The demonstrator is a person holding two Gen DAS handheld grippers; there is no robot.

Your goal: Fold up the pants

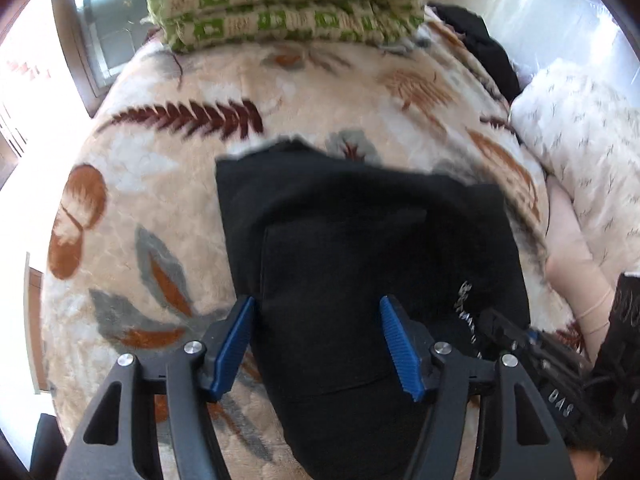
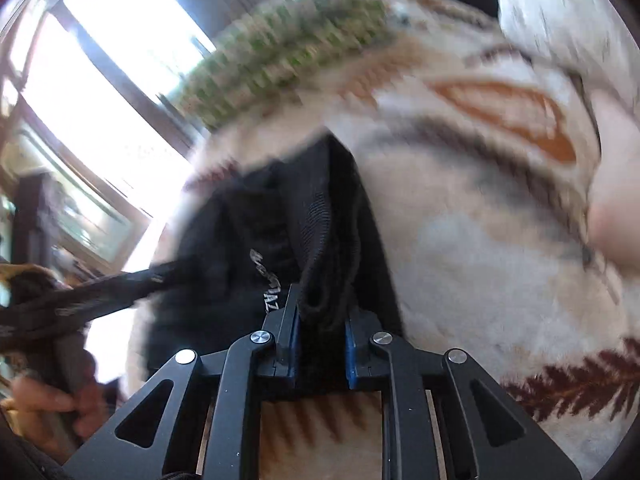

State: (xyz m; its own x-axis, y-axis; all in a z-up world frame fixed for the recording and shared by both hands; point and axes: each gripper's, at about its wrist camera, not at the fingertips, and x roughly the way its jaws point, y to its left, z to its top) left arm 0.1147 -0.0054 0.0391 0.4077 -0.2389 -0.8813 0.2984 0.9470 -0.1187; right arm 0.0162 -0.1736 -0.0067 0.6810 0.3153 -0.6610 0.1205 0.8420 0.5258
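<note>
On a plush leaf-patterned blanket (image 1: 168, 184) spread over the bed lie the black pants (image 1: 360, 248), already folded into a compact dark block whose far edge falls short of the green-and-cream folded quilt (image 1: 288, 4) at the head of the bed. The left gripper (image 1: 316, 344) hangs over the near end of the pants with its blue pads (image 1: 234, 350) spread wide and nothing between them; it looks poised either to press the stack flat or to take a fresh hold, while the other tool does the carrying.

The right gripper (image 2: 320, 344) is clamped narrowly on a bunched, ribbed edge of the pants (image 2: 320, 240), probably a waistband or cuff, with cloth filling the gap between its pads. That pinch sits at the pants' right side, beside a strip of white lettering (image 2: 268, 284), a sensible spot for dragging a layer across or tidying the side. This view is heavily blurred, so the exact fold being formed cannot be told.

The fabric is matte, soft and fairly thick, with a seam or pocket outline showing on the top layer and few wrinkles. A white patterned pillow (image 1: 580, 152) lies at the right, and another dark garment (image 1: 480, 40) sits near the quilt.
</note>
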